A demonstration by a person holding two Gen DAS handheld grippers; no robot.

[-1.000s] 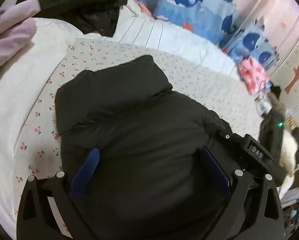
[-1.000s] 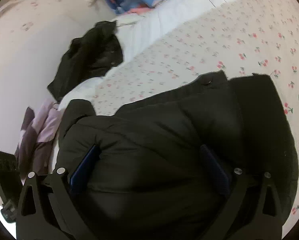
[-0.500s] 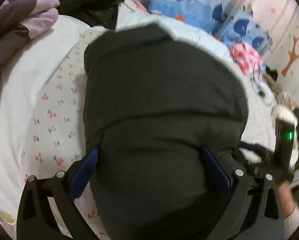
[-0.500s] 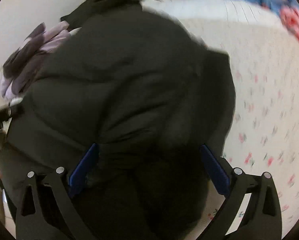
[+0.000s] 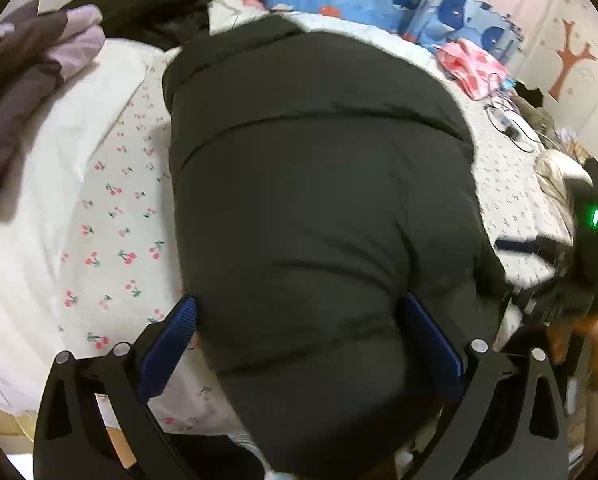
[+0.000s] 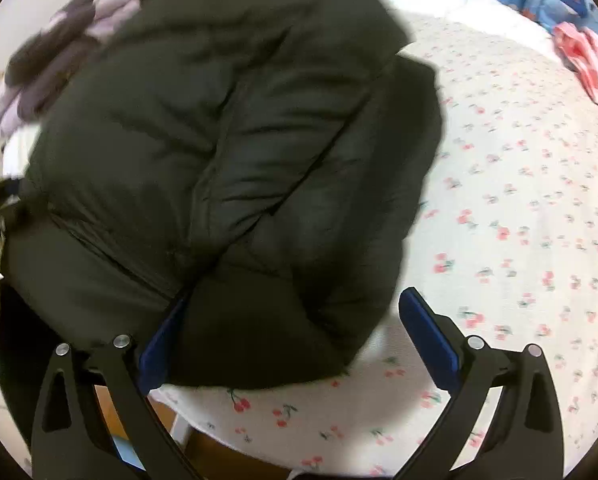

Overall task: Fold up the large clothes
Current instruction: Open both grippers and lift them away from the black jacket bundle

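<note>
Now mid-fold: black puffer jacket point(image 5: 319, 200) is a thick bundle lying on the cherry-print bedsheet point(image 5: 115, 216), near the bed edge. Left gripper point(image 5: 299, 332): wide-spread jaws straddle the bulk, blue ribbed pads at its flanks; can't tell if it's really holding. Right gripper point(image 6: 295, 332): open too, left pad tucked under the fabric, right pad clear over the sheet. Next prob. press flat & square up. Jacket is quilted, slick, puffy w/ rounded folds, likely springs back.

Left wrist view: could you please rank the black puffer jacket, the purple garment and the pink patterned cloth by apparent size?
1. black puffer jacket, though nearness to the camera inflates it
2. purple garment, partly cut off at the edge
3. pink patterned cloth, farthest away
</note>
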